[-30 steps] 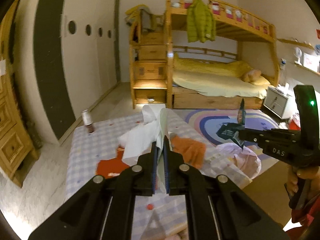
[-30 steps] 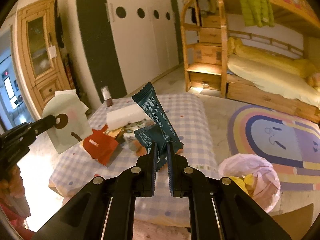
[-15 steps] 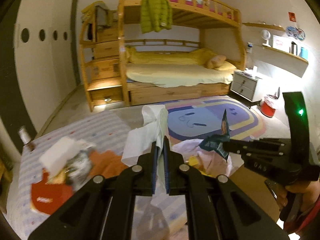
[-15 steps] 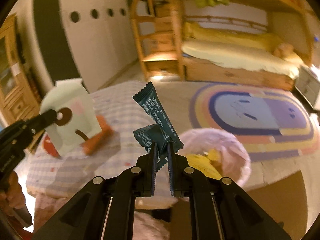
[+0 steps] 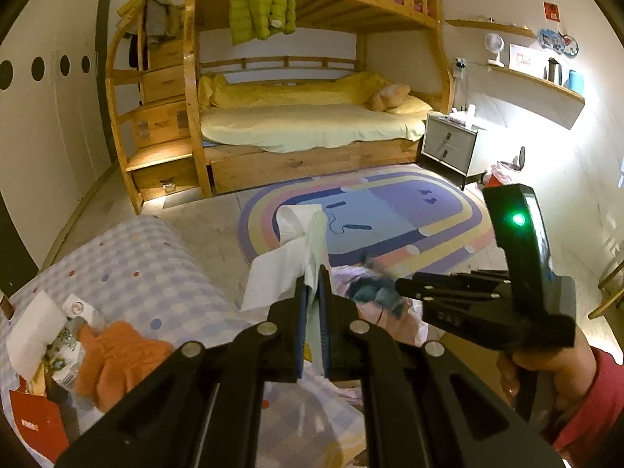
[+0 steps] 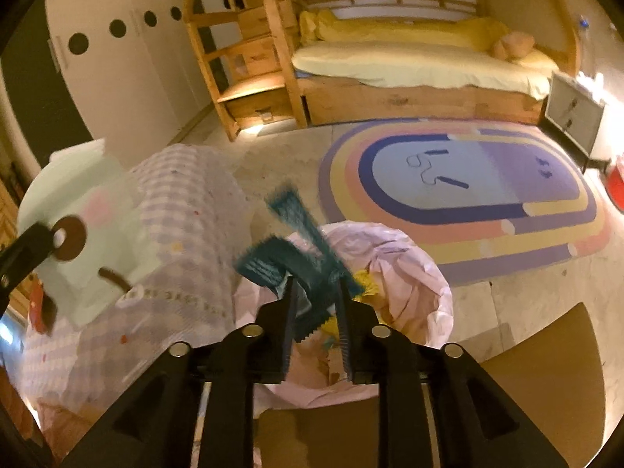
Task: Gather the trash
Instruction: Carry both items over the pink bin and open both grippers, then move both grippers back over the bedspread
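Teal wrappers (image 6: 300, 269) hanging blurred over the pink-lined bin (image 6: 409, 269) — right tongs (image 6: 315, 314) spreading; left tongs (image 5: 311, 304) pinching pale packaging (image 5: 300, 249).

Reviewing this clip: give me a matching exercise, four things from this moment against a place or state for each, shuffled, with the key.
Things:
1. teal wrapper
2. white tissue
3. pink trash bag
4. orange cloth

Places or states:
A. lying on the checked tablecloth
B. pinched in the left gripper
C. open on the floor beside the table
D. between the spread fingers of the right gripper, blurred

Pairs: 1-D, 2-B, 3-C, 4-A
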Available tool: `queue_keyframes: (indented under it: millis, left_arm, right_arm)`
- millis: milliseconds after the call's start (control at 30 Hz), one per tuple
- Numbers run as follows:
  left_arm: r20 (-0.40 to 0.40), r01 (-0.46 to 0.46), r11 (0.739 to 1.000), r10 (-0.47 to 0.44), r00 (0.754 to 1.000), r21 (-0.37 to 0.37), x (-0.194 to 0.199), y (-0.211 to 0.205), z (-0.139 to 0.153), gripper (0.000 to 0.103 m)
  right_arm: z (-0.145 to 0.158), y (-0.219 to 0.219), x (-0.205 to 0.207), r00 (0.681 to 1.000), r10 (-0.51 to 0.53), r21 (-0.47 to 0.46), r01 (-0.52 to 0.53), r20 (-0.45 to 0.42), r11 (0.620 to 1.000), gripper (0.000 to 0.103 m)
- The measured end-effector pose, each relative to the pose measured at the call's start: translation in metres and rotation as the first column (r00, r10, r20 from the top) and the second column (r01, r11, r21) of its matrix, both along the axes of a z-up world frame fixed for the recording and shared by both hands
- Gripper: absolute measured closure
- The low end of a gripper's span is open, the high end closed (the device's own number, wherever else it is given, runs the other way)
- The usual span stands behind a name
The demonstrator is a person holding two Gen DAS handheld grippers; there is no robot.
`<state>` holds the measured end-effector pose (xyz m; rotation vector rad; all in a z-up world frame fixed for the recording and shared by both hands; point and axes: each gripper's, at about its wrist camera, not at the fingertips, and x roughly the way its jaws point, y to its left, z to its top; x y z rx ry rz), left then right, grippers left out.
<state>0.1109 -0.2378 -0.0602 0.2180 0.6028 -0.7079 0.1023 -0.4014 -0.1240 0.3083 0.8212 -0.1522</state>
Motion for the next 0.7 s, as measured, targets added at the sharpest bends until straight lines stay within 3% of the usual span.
queue_keyframes:
  millis: [67, 333, 400, 467, 500, 700]
  left_arm:
    - [-0.008, 0.003, 1.000, -0.003, 1.000, 0.007, 0.003, -0.005, -0.004, 0.099]
    - [-0.030, 0.049, 0.998, -0.049, 0.998, 0.025, 0.011, -0.036, -0.016, 0.098]
    - [-0.026, 0.047, 0.999, -0.046, 0.999, 0.027, 0.015, -0.045, -0.015, 0.093]
    - [-0.024, 0.041, 0.999, -0.040, 0.999, 0.025, 0.018, -0.048, -0.013, 0.067]
    - [-0.014, 0.026, 0.999, -0.026, 1.000, 0.023, 0.020, -0.048, -0.010, 0.063]
    - [0.002, -0.042, 0.999, 0.042, 0.999, -0.001, 0.014, -0.018, 0.002, 0.055]
  right_arm:
    - [-0.002, -0.004, 0.000, 1.000, -0.009, 0.005, 0.009, 0.003, 1.000, 0.062]
    - [0.010, -0.027, -0.021, 0.995, -0.078, 0.050, 0.075, 0.057, 0.996, 0.059]
    - [0.014, -0.031, -0.028, 0.993, -0.091, 0.052, 0.087, 0.070, 0.995, 0.059]
    - [0.020, -0.033, -0.035, 0.992, -0.099, 0.053, 0.095, 0.083, 0.994, 0.059]
    - [0.023, -0.033, -0.038, 0.991, -0.101, 0.056, 0.096, 0.090, 0.994, 0.059]
    - [0.037, -0.023, -0.050, 0.990, -0.082, 0.067, 0.075, 0.118, 0.995, 0.059]
